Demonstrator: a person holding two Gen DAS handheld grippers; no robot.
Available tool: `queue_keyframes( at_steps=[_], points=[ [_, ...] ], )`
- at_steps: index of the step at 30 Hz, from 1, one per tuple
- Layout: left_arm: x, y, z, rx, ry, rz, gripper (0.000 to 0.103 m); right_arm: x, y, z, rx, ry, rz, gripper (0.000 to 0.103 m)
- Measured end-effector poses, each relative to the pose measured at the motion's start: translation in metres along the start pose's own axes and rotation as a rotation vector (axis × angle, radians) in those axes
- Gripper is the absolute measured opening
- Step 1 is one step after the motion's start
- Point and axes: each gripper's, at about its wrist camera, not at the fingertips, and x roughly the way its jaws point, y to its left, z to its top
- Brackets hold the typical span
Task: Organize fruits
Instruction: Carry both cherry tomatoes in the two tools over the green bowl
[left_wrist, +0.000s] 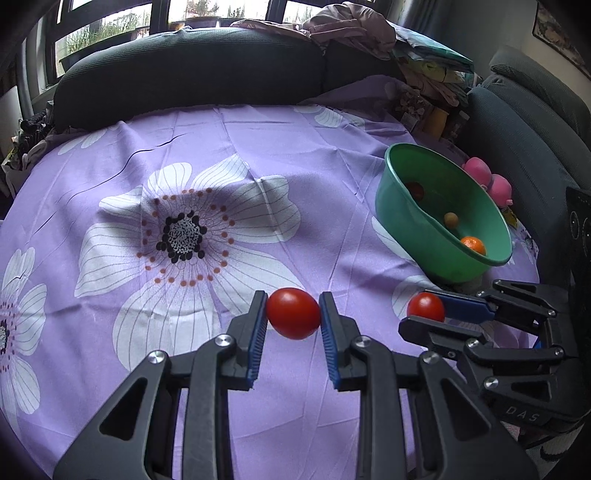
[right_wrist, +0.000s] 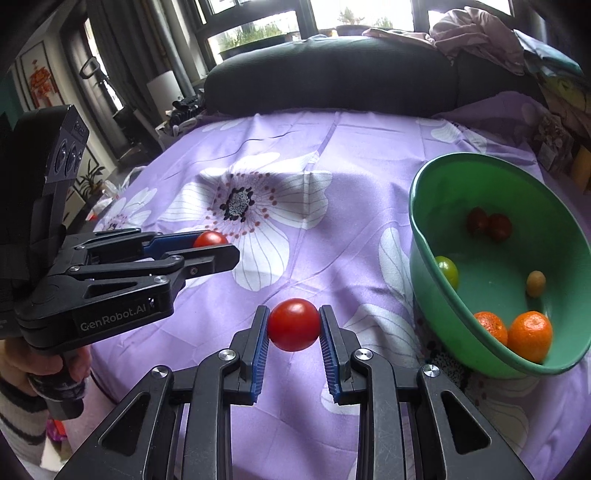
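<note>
Red tomatoes sit clamped in both tools: the left gripper (left_wrist: 293, 314) pinches an oval tomato (left_wrist: 293, 313), the right gripper (right_wrist: 293, 325) a round tomato (right_wrist: 293, 324). The green bowl (right_wrist: 436, 236) lies far right.

left wrist: low, facing sofa | right wrist: same heading | shared: green bowl (left_wrist: 424, 229), floral cloth (right_wrist: 332, 177)

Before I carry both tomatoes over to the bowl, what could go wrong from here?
1. Each tool pinches a round, smooth tomato by its sides only: the left tool holds the oval tomato, the right tool the round tomato. Either may slip or get squashed.
2. The green bowl sits tilted on the cloth; a nudge might tip it.
3. The tools are close together and could collide at the bowl.
</note>
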Motion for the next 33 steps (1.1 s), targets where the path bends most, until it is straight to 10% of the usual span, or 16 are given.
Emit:
queue_keyframes(
  at_steps=[33],
  points=[
    [-0.034,-0.06,0.015,0.13,-0.098,0.005,0.028,-0.061,-0.007,0.0,0.008,-0.16,-0.031,0.028]
  ],
)
